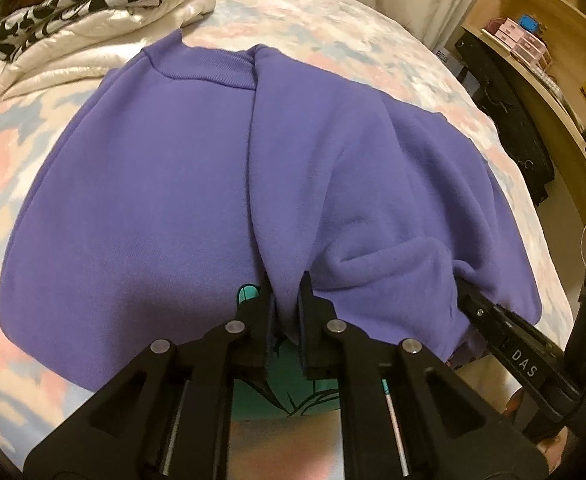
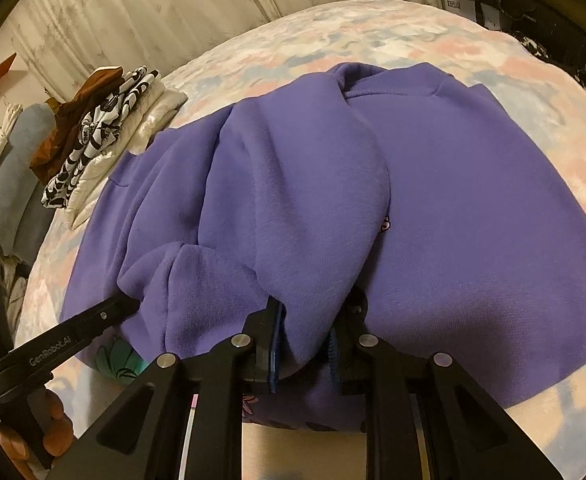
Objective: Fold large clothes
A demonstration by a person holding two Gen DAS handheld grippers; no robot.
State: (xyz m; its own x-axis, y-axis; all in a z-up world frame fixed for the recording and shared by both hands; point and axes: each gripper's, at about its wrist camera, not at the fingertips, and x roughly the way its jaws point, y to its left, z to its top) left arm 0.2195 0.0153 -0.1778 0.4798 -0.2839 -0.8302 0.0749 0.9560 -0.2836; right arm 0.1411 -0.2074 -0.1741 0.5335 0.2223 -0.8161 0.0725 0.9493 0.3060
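On the bed (image 1: 333,28), both grippers clamp the sweatshirt's (image 1: 153,184) near edge, left gripper (image 1: 286,300) and right gripper (image 2: 313,320) closed on fabric.

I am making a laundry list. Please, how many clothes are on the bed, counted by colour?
Purple: 1, the sweatshirt, gripped by the left gripper and the right gripper
Black-and-white patterned: 1
Cream: 1
Brown: 1
Total: 4, on the bed

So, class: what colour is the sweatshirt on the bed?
Purple sweatshirt; clearest in the left wrist view.
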